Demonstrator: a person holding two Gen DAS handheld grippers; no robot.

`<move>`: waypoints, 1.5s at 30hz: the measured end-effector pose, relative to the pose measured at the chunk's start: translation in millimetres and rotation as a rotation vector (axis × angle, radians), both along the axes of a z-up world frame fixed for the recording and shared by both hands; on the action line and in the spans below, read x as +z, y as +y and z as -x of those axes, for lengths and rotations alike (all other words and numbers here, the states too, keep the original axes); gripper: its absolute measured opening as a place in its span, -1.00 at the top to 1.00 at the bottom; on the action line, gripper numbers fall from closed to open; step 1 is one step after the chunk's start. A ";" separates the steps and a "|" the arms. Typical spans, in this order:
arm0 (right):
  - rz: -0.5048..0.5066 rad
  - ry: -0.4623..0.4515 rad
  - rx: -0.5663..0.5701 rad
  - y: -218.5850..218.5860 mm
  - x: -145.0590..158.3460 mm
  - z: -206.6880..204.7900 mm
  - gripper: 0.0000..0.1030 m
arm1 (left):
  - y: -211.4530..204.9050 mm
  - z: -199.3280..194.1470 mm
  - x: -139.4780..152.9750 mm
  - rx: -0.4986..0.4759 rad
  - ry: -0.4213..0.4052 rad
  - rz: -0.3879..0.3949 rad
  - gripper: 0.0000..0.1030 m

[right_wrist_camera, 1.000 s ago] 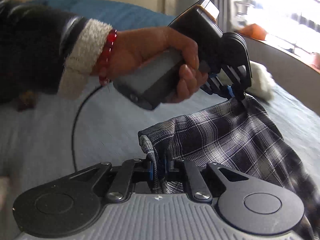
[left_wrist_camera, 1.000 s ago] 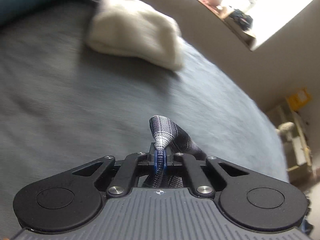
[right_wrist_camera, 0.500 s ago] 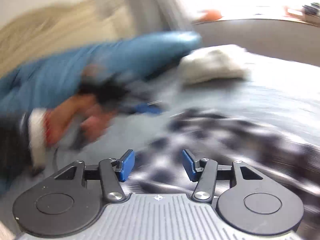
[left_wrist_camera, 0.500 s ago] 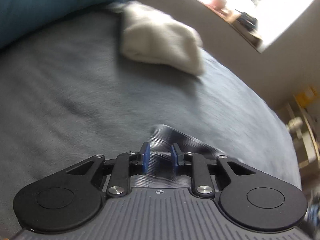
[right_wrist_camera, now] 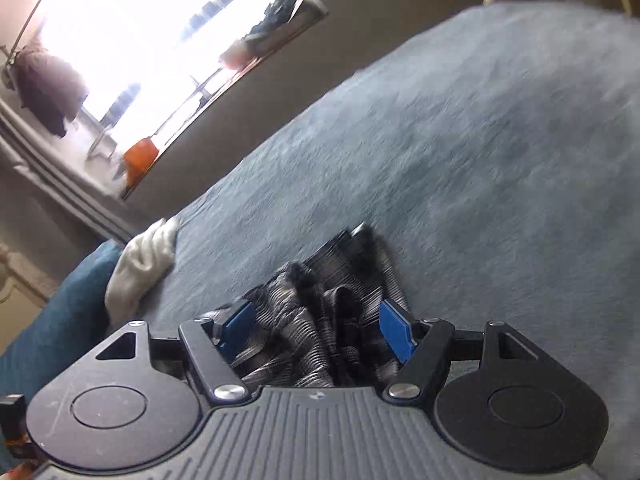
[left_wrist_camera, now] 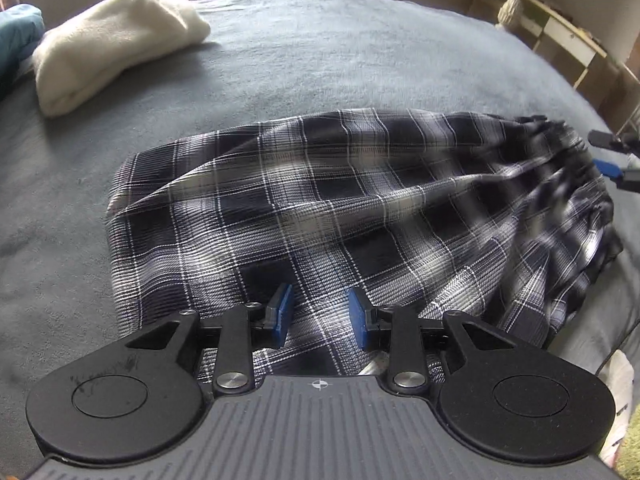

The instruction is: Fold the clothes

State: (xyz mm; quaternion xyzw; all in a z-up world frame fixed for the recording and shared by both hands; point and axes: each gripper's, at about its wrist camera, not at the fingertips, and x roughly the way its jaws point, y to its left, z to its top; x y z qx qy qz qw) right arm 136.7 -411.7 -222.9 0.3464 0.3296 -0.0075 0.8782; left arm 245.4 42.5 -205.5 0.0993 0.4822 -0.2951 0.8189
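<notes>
The plaid garment [left_wrist_camera: 360, 208] blurs toward the bed's far right edge, where the right claw [left_wrist_camera: 612, 160] is cut off by the frame. In the right wrist view its bunched cloth [right_wrist_camera: 320, 320] is smeared, its lower part hidden behind the claw's body.

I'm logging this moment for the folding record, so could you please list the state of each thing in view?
Plaid garment: lying rumpled on the bed, held by neither tool.
Left tool: open, above the garment's near edge.
Right tool: open, bunched plaid cloth between its fingers.
White cloth: bundled, lying apart from the garment.
</notes>
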 end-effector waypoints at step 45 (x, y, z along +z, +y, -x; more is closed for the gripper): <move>-0.313 0.099 -0.028 -14.9 -36.6 0.6 0.54 | -22.3 12.3 -2.4 -0.070 0.010 0.000 0.34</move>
